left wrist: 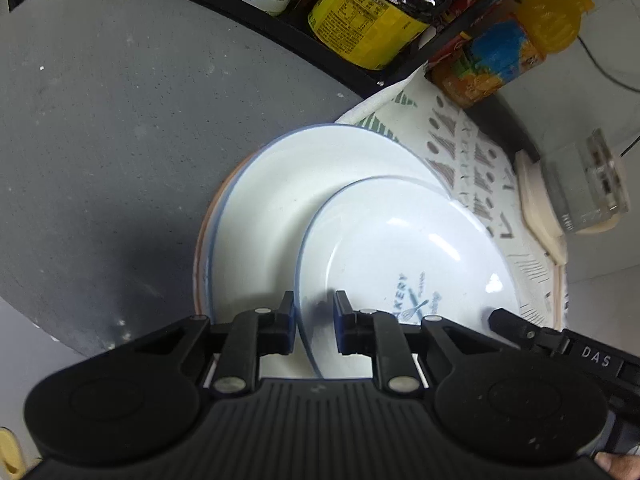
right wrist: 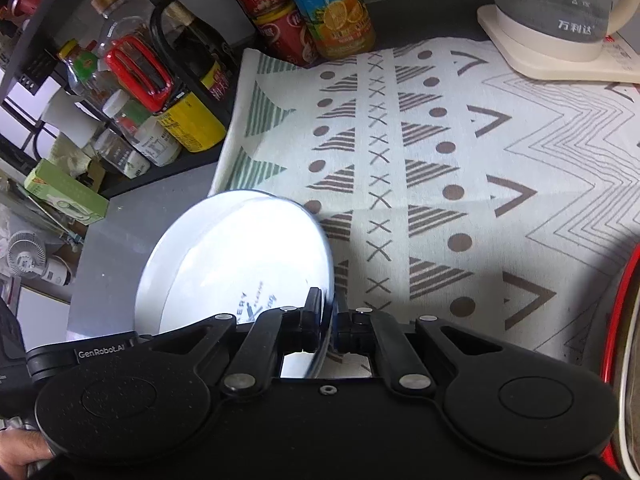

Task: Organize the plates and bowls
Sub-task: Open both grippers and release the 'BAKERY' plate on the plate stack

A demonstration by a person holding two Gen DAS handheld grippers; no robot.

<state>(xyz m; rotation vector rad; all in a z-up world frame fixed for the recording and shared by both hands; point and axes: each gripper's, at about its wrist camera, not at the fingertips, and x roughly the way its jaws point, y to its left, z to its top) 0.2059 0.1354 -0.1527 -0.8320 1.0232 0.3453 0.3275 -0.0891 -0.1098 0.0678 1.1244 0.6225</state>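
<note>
A small white plate [left wrist: 404, 256] with a blue rim and a printed whisk logo is held tilted between both grippers. My left gripper [left wrist: 314, 306] straddles its left rim, with a gap showing between the fingers and the rim. My right gripper [right wrist: 328, 310] is shut on the opposite rim of the same small plate [right wrist: 236, 260]; its tip also shows in the left wrist view [left wrist: 498, 316]. Under it lies a larger white blue-rimmed plate [left wrist: 288, 184], stacked on an orange-rimmed plate [left wrist: 200, 256] on the grey counter [left wrist: 100, 120].
A patterned cloth [right wrist: 460, 160] covers the counter to the right. A black rack [right wrist: 160, 20] with bottles and jars stands at the back left. Juice bottle [right wrist: 332, 8] and red cans [right wrist: 276, 20] stand behind the cloth. A kettle on its base [right wrist: 560, 20] is at the back right.
</note>
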